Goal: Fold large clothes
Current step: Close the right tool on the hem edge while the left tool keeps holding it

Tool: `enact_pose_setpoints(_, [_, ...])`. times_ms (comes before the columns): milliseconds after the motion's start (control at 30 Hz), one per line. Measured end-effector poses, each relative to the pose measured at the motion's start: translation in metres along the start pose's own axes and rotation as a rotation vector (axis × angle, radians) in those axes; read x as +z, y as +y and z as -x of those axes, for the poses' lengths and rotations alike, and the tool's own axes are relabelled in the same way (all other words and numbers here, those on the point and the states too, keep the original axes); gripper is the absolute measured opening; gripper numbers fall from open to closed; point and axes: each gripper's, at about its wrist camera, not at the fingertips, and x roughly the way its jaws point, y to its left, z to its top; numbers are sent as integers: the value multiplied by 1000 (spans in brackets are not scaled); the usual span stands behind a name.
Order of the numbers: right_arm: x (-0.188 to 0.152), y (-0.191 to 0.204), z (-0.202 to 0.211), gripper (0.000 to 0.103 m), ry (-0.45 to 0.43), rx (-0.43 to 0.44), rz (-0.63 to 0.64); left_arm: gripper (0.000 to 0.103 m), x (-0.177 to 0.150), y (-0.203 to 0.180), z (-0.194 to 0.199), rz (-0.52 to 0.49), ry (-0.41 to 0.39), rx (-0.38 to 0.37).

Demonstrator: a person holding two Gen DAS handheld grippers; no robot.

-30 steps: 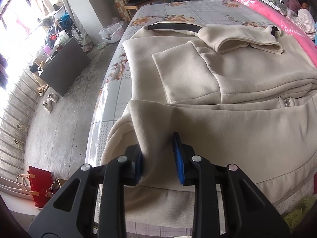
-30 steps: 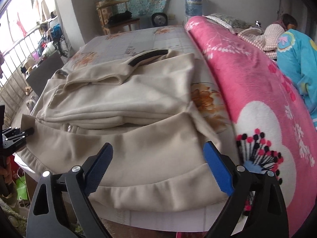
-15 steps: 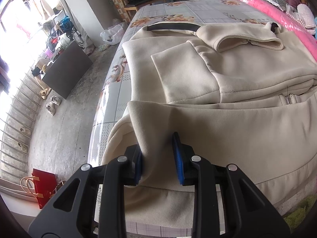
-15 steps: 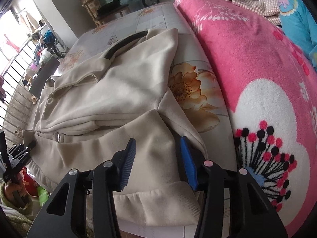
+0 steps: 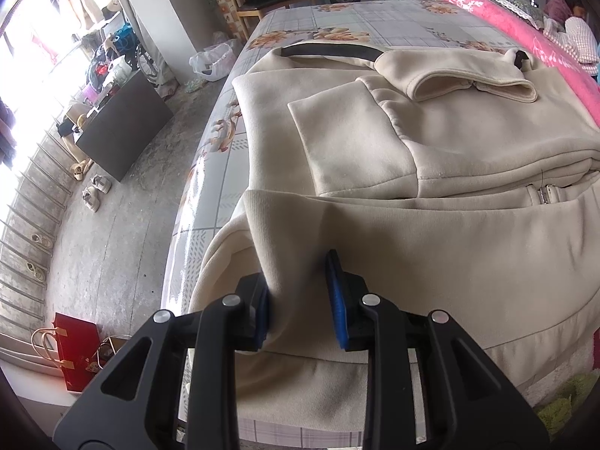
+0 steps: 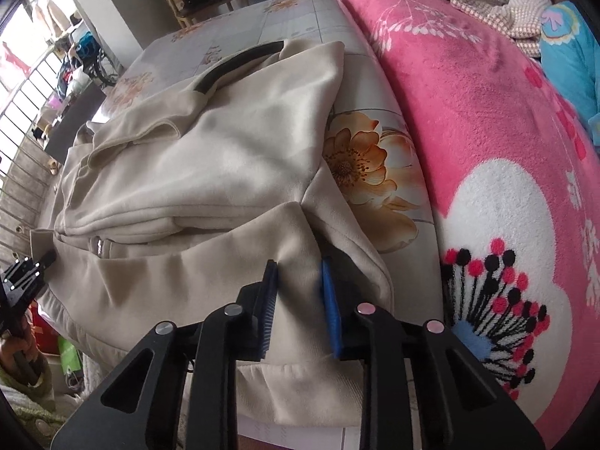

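Left gripper (image 5: 300,296) pinching cream jacket (image 5: 431,142) hem fold; right gripper (image 6: 298,302) clamping other corner. Sleeves lying folded in (judging halfway); bottom-to-collar fold pending.

The thick fleece jacket (image 5: 431,157) is cream-beige with a black collar band (image 5: 330,51). The bedsheet (image 5: 390,22) is pale grey checked with orange flowers. The plush blanket (image 6: 487,120) is bright pink, bearing white blossoms and black-and-red dotted stamens. Gripper pads (image 6: 330,300) are blue.
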Motion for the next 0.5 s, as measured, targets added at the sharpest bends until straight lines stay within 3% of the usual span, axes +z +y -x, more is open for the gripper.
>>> enact_pose_setpoints(267, [-2, 11, -2, 17, -3, -93, 69, 26, 1, 0, 0, 0, -1, -2])
enact_pose_setpoints(500, [-3, 13, -3, 17, -1, -116, 84, 26, 0, 1, -1, 3, 0, -3])
